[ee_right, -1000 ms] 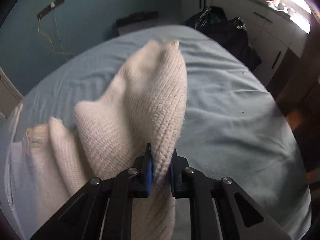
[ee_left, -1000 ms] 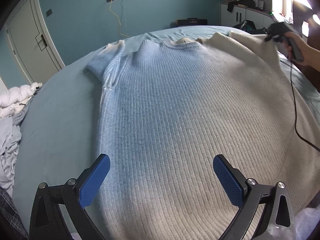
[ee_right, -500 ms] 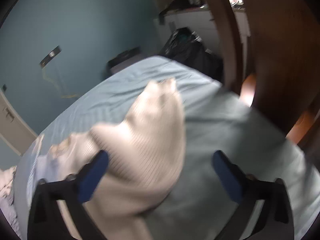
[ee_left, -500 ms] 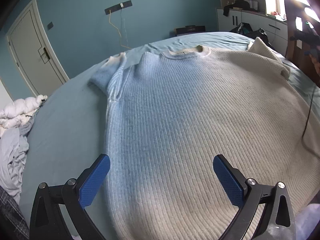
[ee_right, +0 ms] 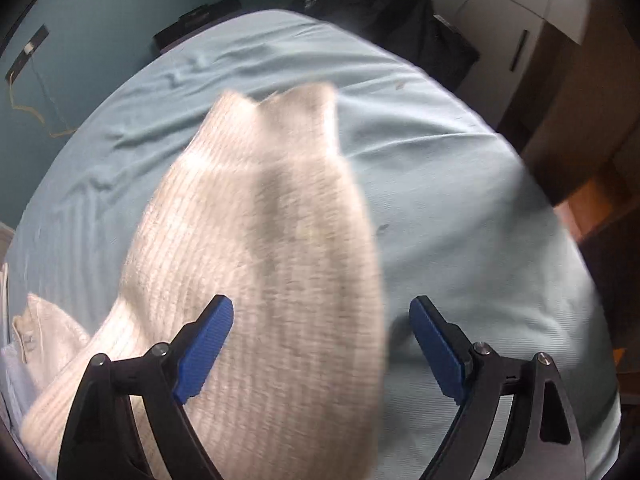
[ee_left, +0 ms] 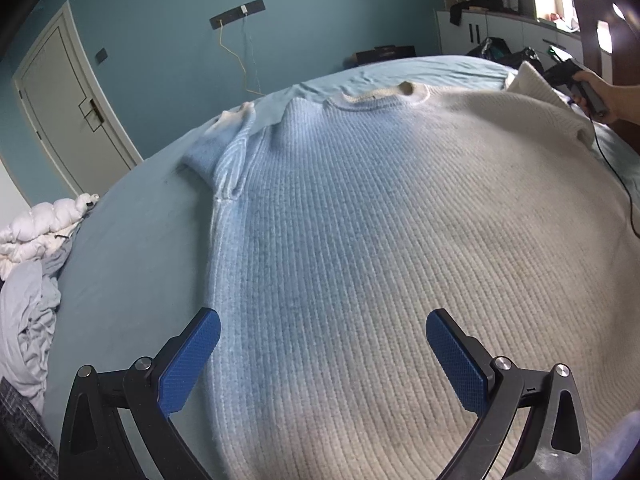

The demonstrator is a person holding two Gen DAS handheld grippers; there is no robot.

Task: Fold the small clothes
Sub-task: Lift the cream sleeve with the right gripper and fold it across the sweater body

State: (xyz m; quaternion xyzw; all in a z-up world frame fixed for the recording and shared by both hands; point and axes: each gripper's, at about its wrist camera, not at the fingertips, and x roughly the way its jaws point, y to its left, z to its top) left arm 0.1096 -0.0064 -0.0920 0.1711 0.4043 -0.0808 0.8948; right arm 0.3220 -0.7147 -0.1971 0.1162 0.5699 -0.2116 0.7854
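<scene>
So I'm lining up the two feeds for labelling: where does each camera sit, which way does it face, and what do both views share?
Left wrist: on the left gripper, angled down over the sweater on the bed, jaws open; a hand with the other tool shows far right.
Right wrist: on the right gripper, looking steeply down at the sweater's sleeve, which lies between the closing jaws, unpinched.
Shared: sweater, bed, teal wall, white cabinets.
</scene>
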